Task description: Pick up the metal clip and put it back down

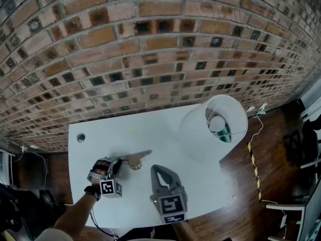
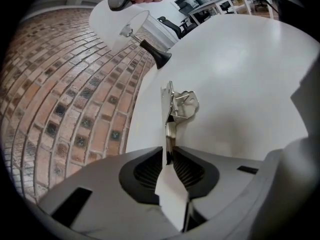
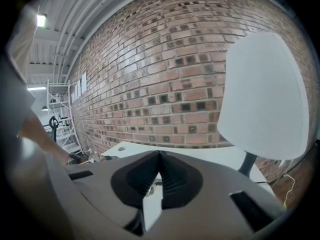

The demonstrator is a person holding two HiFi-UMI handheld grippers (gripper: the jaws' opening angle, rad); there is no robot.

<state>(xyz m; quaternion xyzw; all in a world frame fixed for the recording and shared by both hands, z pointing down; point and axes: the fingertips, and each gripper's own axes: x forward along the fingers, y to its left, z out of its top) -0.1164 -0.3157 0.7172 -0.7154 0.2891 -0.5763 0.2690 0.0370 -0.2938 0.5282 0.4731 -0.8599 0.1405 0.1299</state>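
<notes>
Shiny bare-metal clip [image 2: 177,109] on a smooth, faintly glossy white table [image 2: 240,69] — rough, matt brick wall [image 2: 65,84] (left of the frame).

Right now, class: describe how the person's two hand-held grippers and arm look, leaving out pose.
The left hand-held gripper and right hand-held gripper are grey with black ribbed pads, each carrying a cube of black-and-white square markers. A dark watch circles the left wrist.

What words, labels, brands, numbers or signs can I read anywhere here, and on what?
None can be read.
The left cube and right cube carry only black-and-white square patterns, not letters.
The floor tape is plain yellow-black stripes.
</notes>
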